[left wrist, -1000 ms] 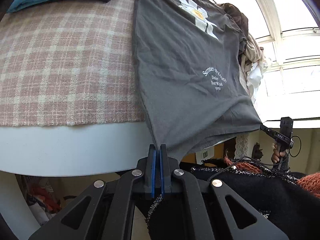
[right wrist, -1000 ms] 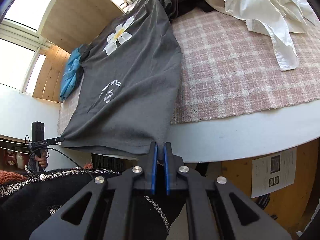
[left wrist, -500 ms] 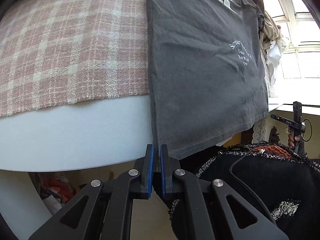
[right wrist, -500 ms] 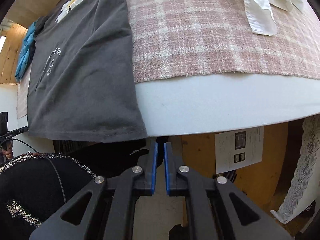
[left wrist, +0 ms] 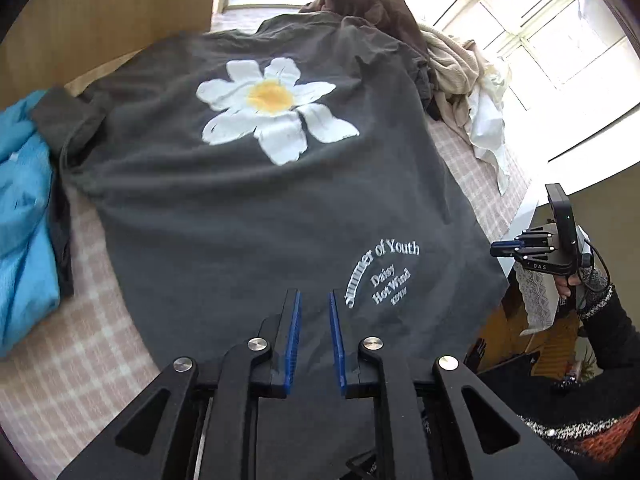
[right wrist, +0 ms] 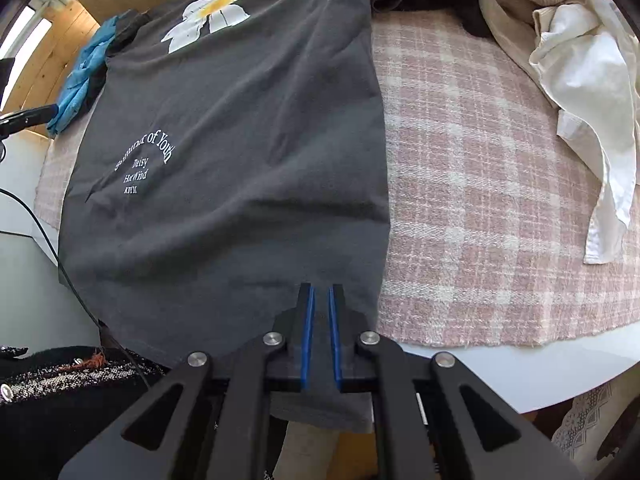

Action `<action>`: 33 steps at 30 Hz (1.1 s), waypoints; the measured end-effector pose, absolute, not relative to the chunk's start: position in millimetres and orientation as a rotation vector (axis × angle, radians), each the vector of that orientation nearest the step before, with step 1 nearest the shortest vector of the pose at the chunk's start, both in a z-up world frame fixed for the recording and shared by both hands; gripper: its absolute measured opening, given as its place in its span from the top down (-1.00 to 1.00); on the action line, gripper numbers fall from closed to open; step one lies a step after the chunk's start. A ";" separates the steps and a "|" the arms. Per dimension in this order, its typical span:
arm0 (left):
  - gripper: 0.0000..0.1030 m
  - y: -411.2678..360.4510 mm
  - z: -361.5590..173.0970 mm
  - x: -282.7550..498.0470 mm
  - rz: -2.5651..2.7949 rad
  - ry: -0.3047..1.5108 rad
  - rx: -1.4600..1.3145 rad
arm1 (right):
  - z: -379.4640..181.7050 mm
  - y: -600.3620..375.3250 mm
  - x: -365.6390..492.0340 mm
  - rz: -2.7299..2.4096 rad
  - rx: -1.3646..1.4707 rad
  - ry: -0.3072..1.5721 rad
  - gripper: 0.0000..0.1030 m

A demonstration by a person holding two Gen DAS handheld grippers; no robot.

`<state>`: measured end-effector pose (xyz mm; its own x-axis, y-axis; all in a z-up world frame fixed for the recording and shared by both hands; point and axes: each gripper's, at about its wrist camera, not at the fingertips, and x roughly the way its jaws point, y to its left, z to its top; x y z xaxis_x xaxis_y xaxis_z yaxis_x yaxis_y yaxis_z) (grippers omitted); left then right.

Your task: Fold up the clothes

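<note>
Plaid-covered tabletop bore the grey T-shirt, hem overhanging beneath left gripper and right gripper, both parted, empty; risked sliding off.

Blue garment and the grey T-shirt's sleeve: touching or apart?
Touching. In the left wrist view the grey T-shirt has its sleeve lying over the edge of the blue garment, with no gap between them.

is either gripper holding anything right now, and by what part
Nothing is held. The left gripper and right gripper are both open above the hem end of the grey t-shirt, which lies spread on the table.
</note>
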<state>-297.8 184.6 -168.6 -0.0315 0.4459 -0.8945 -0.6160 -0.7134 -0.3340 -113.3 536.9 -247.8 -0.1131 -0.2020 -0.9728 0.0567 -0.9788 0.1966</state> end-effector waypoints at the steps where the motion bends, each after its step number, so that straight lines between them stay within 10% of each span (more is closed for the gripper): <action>1: 0.56 217.1 -163.3 -317.0 1.814 0.225 -1.480 | -248.8 542.1 -113.8 -2.220 1.970 -0.173 0.73; 15: 0.29 574.6 -152.7 -443.0 1.727 0.431 -1.440 | -262.1 563.5 -114.9 -2.080 1.856 -0.155 0.63; 33: 0.34 605.4 -212.6 -445.4 1.703 0.583 -1.659 | -279.7 575.7 -118.5 -2.002 1.807 -0.150 0.62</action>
<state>-445.4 605.4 -212.6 0.0438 0.1592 -0.9863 -0.7302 -0.6686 -0.1404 -118.5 575.7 -279.7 -0.0520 -0.3871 -0.9206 0.2459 -0.8984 0.3639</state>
